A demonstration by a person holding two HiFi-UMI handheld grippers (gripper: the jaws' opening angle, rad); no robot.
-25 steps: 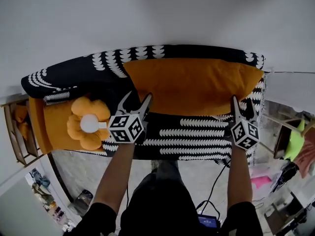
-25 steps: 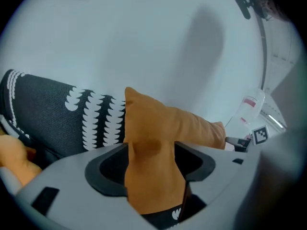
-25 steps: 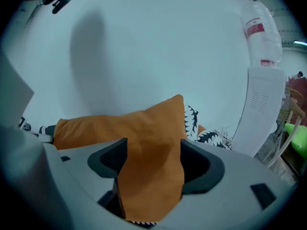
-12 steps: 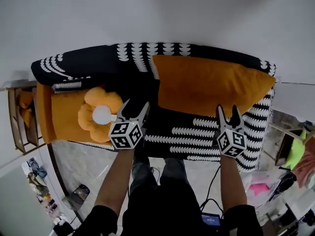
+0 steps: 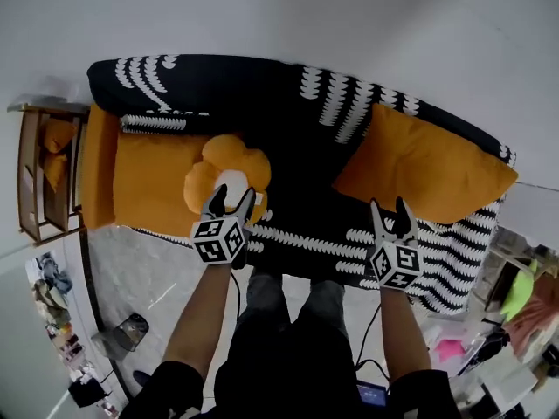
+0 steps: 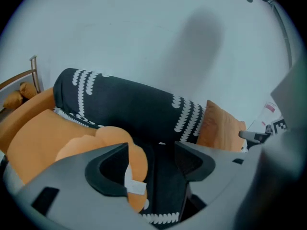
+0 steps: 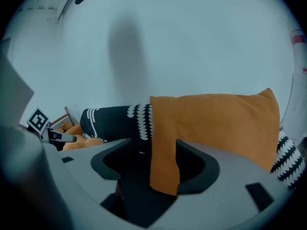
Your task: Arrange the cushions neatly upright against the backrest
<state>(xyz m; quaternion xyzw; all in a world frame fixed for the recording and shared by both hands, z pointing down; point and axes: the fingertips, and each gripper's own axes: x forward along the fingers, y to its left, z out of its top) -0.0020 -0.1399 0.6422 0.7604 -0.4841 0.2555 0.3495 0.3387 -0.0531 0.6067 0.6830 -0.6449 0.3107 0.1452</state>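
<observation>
Head view: a wooden rack (image 5: 26, 177) beside the sofa (image 5: 288, 116) holds small orange items, the large orange cushion (image 5: 428, 164) leans on the backrest at right, and the flower cushion (image 5: 229, 168) lies on a flat orange cushion (image 5: 144, 182) at left. Left gripper (image 5: 231, 195) is moderately open at the flower cushion's edge, gripping nothing. Right gripper (image 5: 390, 206) has just been narrowing, the large cushion's corner showing between its jaws unpinched; both grippers have shifted left along the sofa since earlier.

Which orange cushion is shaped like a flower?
The flower cushion by the left claw: round petals, white middle. The flat cushion and the big cushion are plain rectangles.
</observation>
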